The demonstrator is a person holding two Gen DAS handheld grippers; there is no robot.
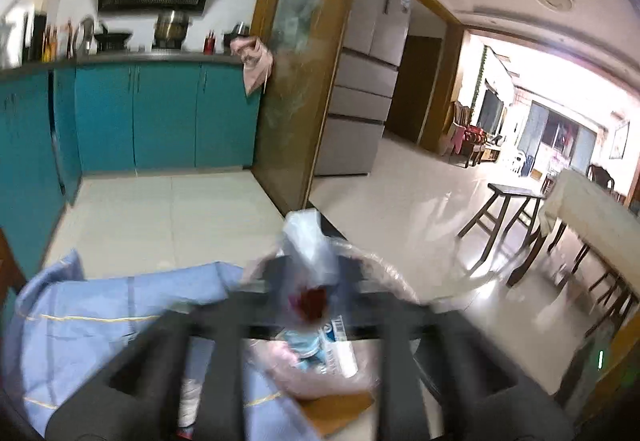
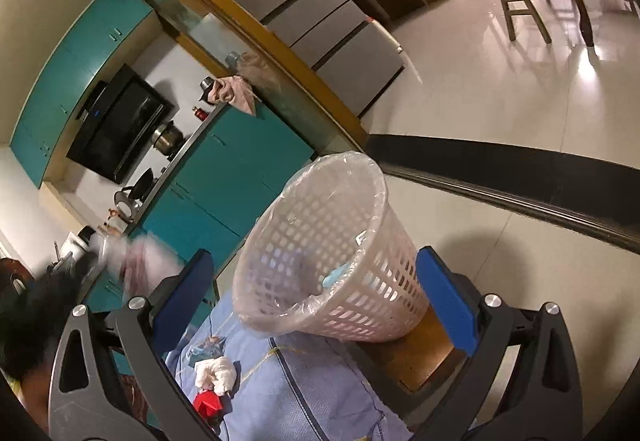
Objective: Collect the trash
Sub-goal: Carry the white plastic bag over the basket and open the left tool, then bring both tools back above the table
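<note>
A pale lattice waste basket (image 2: pixel 340 241) lined with a clear bag stands on a wooden board at the table's edge. My right gripper (image 2: pixel 320 293) is open, with its blue pads (image 2: pixel 444 297) either side of the basket's lower part, not touching it. A crumpled white tissue (image 2: pixel 216 371), a red scrap (image 2: pixel 208 403) and a small wrapper (image 2: pixel 206 347) lie on the blue cloth (image 2: pixel 304 393). In the blurred left wrist view my left gripper (image 1: pixel 310 281) pinches a crumpled clear plastic wrapper (image 1: pixel 308 245) above the basket's mouth (image 1: pixel 384 265), where trash (image 1: pixel 320 345) lies inside.
Teal kitchen cabinets (image 1: pixel 160 113) and a counter with pots stand behind. A wooden glass partition (image 1: pixel 296 61), a grey fridge (image 1: pixel 364 81), a dark stool (image 1: pixel 504 217) and a dining table (image 1: pixel 592 209) stand on the tiled floor to the right.
</note>
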